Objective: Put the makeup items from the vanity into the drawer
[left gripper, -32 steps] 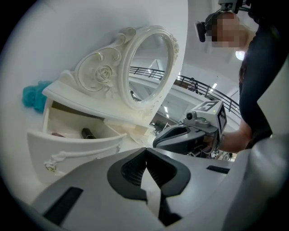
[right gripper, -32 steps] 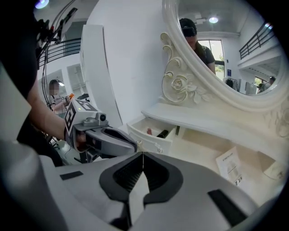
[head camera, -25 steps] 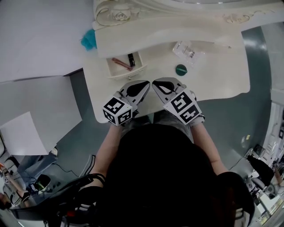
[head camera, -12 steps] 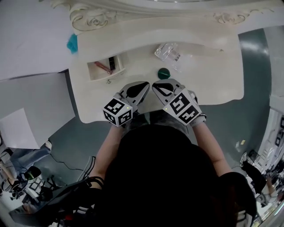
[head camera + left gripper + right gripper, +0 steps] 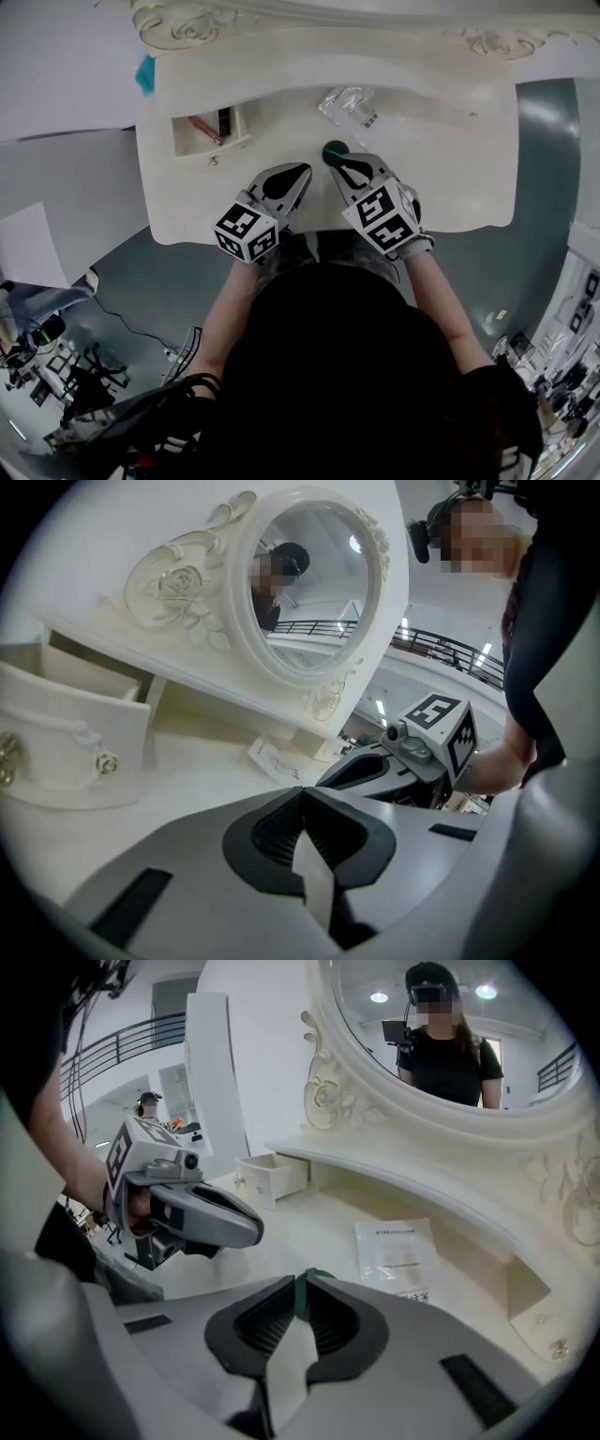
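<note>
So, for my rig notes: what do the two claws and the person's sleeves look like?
Both the left claw and right claw are grey shells with black ribbed pads, each carrying a black-and-white marker cube. The top is black, short-sleeved.

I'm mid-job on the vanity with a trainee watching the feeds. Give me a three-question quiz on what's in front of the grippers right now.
1. True or false: the drawer stands open, with a reddish stick lying inside.
2. Which thing lies just at the tips of the right gripper?
A. clear packet
B. green round item
C. teal object
3. Fill in one word: the jaws of the left gripper are ____, with nothing between them.

Key: 1 true; 2 B; 3 shut.
</note>
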`<state>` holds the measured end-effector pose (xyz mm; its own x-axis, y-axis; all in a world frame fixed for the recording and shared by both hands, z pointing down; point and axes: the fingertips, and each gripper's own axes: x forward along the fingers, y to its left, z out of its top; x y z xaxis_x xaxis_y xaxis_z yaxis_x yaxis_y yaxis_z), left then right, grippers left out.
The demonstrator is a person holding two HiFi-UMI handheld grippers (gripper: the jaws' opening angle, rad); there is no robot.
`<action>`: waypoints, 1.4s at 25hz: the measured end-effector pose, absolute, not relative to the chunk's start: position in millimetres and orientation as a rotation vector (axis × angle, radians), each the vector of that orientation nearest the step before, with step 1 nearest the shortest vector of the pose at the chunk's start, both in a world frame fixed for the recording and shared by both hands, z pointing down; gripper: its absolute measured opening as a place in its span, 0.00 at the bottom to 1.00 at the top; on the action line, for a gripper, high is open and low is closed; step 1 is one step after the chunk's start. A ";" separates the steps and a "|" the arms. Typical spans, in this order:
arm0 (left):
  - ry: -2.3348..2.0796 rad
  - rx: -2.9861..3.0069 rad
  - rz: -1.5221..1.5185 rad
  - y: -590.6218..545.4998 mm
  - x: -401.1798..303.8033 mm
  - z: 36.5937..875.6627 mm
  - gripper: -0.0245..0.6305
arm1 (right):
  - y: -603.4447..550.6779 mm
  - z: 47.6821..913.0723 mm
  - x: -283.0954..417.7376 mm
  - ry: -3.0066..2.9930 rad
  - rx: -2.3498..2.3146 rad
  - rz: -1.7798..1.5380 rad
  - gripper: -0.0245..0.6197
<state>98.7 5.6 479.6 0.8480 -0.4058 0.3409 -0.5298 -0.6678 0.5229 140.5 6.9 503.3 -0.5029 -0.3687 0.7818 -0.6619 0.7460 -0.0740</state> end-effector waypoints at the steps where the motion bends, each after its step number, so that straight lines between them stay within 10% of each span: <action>1: -0.693 2.392 0.261 6.4 100.5 480.5 0.06 | 4.6 505.5 143.2 -2.141 0.768 0.460 0.08; 35: -0.819 2.352 0.205 0.1 83.5 477.1 0.06 | -12.6 513.2 130.7 -2.102 0.680 0.429 0.07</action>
